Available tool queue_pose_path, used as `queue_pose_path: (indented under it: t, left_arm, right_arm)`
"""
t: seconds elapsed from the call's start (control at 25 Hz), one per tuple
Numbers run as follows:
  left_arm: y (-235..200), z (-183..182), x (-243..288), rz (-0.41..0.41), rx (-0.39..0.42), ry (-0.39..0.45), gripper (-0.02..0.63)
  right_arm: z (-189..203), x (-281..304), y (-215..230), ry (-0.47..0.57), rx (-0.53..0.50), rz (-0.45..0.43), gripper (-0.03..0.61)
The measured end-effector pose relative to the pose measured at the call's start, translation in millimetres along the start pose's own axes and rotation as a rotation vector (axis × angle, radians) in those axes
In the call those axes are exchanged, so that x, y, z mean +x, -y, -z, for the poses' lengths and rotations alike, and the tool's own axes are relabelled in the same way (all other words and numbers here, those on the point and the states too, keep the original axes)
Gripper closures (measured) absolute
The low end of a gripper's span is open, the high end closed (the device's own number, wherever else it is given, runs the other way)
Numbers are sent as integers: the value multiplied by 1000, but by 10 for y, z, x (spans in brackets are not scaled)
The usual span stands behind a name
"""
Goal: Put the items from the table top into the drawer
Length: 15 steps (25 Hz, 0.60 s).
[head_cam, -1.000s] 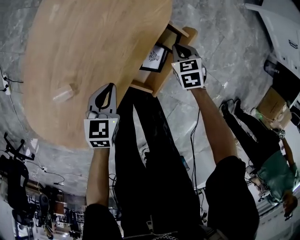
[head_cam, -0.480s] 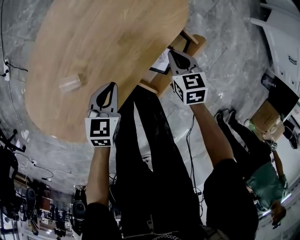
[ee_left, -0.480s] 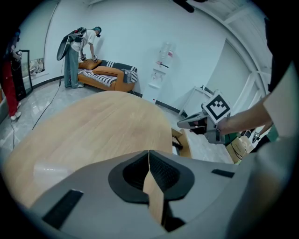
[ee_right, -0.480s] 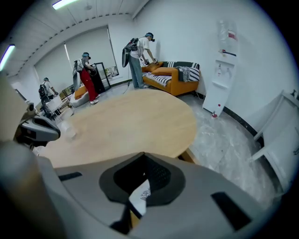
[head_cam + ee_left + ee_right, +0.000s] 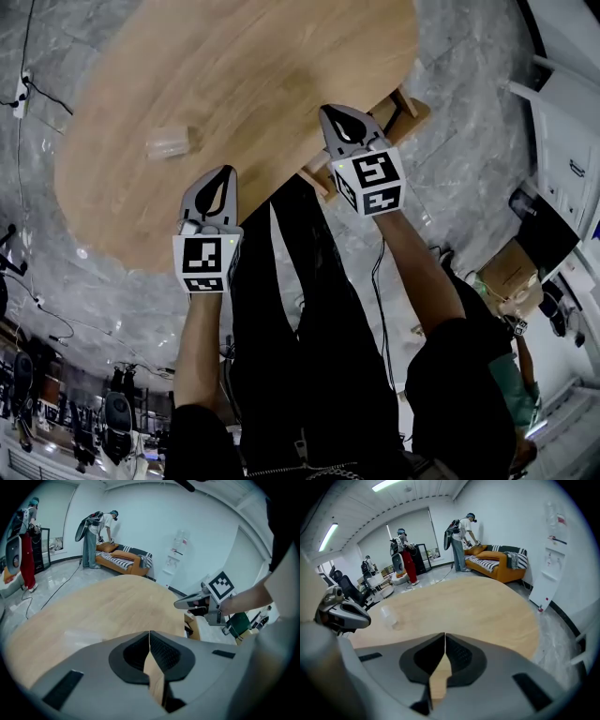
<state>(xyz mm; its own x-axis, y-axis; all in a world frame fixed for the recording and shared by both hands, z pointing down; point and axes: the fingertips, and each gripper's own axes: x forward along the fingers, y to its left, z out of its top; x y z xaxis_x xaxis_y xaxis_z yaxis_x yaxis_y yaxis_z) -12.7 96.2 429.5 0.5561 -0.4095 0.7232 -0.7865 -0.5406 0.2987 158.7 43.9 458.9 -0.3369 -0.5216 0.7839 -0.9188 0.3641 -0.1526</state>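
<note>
- A lone clear plastic item lies on the oval wooden table, toward the table's left side and well in from its edge. It is the only thing seen on the tabletop.
- The left gripper hangs over the table's near edge with its jaws pressed together on nothing. The item is well apart from it, further in on the table.
- The right gripper is over the table's near-right edge, jaws likewise closed and empty.
- Part of the wooden drawer juts out from under the table's right edge. Its inside cannot be seen from here.
- The item looks see-through and thin-walled. It is probably very light, smooth enough to slip, and easy to dent under a hard squeeze.
- The safest hold is likely across its narrower width near the middle. The jaws should open first and close gently, and it should be lifted level on the way to the drawer.
</note>
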Motion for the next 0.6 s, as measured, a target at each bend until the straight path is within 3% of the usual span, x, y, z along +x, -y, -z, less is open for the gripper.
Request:
queue_pose_path:
  t: [0.36,0.6]
  left_arm:
    - [-402,110,-321,-104,-111,48,598]
    - [-661,196,-516,-161,-158,82,598]
  right_arm:
    - [-369,396,-774,-38,-174,-164,565]
    - [-547,561,-1146,-53,-253,-224,565]
